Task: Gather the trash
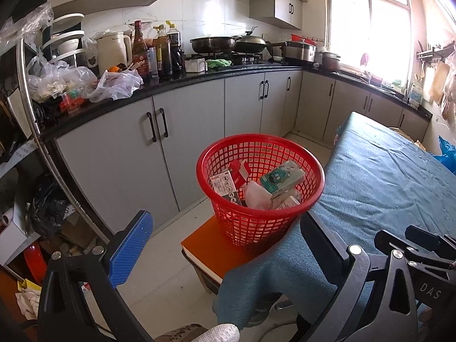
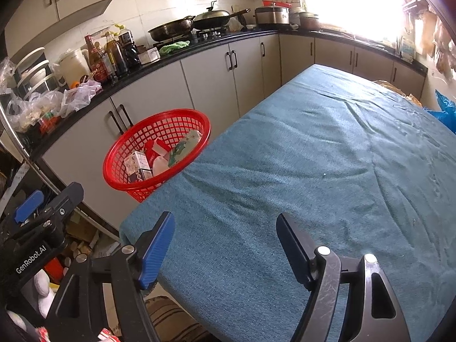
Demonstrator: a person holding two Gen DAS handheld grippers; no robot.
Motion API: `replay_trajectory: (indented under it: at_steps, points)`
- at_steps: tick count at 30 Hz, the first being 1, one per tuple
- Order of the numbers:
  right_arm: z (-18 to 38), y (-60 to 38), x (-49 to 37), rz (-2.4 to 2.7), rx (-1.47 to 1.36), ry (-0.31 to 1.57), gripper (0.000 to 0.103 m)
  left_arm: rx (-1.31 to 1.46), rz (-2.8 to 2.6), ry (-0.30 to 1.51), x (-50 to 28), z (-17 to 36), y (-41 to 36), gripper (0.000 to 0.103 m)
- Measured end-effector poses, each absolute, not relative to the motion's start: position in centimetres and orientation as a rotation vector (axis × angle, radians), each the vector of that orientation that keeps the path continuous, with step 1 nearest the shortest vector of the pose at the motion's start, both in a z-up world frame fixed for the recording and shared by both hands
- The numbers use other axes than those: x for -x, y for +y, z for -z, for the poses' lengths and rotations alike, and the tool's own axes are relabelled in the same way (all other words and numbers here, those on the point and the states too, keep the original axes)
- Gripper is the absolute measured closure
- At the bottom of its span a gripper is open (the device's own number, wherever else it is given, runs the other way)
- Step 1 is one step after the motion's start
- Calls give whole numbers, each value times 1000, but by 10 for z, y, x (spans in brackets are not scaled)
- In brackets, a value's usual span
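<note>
We keep the red basket (image 1: pixel 263 191) in the middle of the left view, on an orange stool (image 1: pixel 211 252) beside the table (image 2: pixel 313 156), so trash drops in easily. Boxes (image 1: pixel 282 178) already sit inside. Our left gripper (image 1: pixel 225 245) and right gripper (image 2: pixel 225 250) both stand open and hold nothing.

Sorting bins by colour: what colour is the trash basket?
Red, an open lattice basket; clearest in the left wrist view.
</note>
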State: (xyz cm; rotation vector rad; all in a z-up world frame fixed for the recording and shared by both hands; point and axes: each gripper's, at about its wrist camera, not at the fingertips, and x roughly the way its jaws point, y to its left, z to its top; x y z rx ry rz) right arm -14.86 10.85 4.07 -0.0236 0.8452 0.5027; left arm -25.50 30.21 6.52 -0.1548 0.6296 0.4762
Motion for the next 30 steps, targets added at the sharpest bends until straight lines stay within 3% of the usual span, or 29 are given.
replay_trajectory:
  at_steps: [30]
  points:
    - [-20,99,144,-510,-16,913,23,167,-490,666,240,-62,305,0]
